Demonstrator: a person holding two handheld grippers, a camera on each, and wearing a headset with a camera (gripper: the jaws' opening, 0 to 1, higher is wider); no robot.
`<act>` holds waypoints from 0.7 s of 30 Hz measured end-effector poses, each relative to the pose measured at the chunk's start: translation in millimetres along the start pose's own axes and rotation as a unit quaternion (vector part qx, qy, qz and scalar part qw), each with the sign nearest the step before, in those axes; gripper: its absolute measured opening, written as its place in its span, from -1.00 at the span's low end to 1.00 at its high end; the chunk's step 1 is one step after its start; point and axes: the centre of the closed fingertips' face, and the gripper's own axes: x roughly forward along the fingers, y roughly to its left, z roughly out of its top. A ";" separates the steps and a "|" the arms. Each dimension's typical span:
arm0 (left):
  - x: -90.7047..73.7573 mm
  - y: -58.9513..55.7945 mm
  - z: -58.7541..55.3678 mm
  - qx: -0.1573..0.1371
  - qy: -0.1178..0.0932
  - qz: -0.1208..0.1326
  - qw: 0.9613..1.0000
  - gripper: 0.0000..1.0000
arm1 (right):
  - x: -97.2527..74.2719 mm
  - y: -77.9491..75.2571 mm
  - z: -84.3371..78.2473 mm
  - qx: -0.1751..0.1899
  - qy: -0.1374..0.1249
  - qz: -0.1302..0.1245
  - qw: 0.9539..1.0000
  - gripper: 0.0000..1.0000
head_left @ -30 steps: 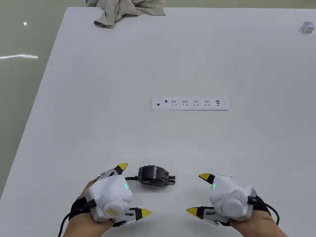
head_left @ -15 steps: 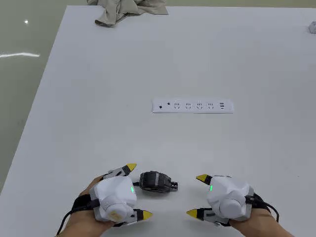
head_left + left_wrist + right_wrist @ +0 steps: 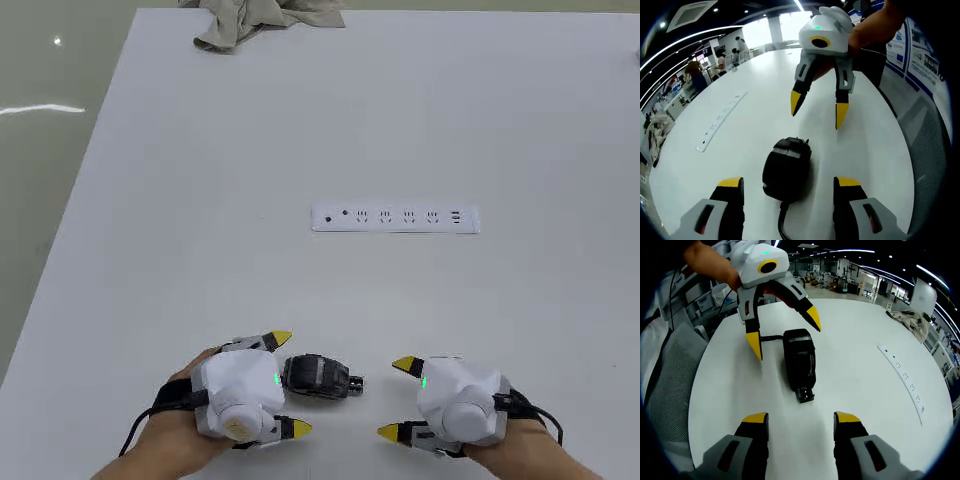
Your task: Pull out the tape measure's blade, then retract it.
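Note:
A black tape measure (image 3: 318, 375) lies on the white table (image 3: 300, 150) near its front edge, its blade end pointing right. My left gripper (image 3: 290, 384) is open, its yellow-tipped jaws standing on either side of the tape measure's left end (image 3: 786, 167). My right gripper (image 3: 396, 398) is open a short way to the right of the tape measure (image 3: 800, 362), facing its blade end with a gap of bare table between. In the left gripper view the right gripper (image 3: 817, 106) faces me from beyond the case, and the left gripper (image 3: 785, 332) straddles the case in the right gripper view.
A white power strip (image 3: 396, 218) lies flat in the middle of the table. A crumpled beige cloth (image 3: 262, 20) sits at the far edge. The table's left edge (image 3: 60, 250) drops to a greenish floor.
My left gripper has moved right, so its jaws now flank the tape measure's left end. The right gripper has barely moved. The head camera has tilted slightly.

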 end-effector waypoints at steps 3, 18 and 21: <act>2.9 0.4 0.5 0.005 -0.001 -0.008 1.000 0.38 | 3.1 -1.4 -1.5 -0.001 0.002 0.003 1.000 0.05; 13.6 0.7 6.9 0.044 0.002 -0.042 0.998 0.18 | 22.0 -3.1 1.4 -0.003 0.002 0.025 1.000 0.02; 15.0 2.2 10.0 0.047 0.000 -0.044 0.998 0.16 | 24.4 -3.7 1.5 -0.004 0.002 0.027 1.000 0.01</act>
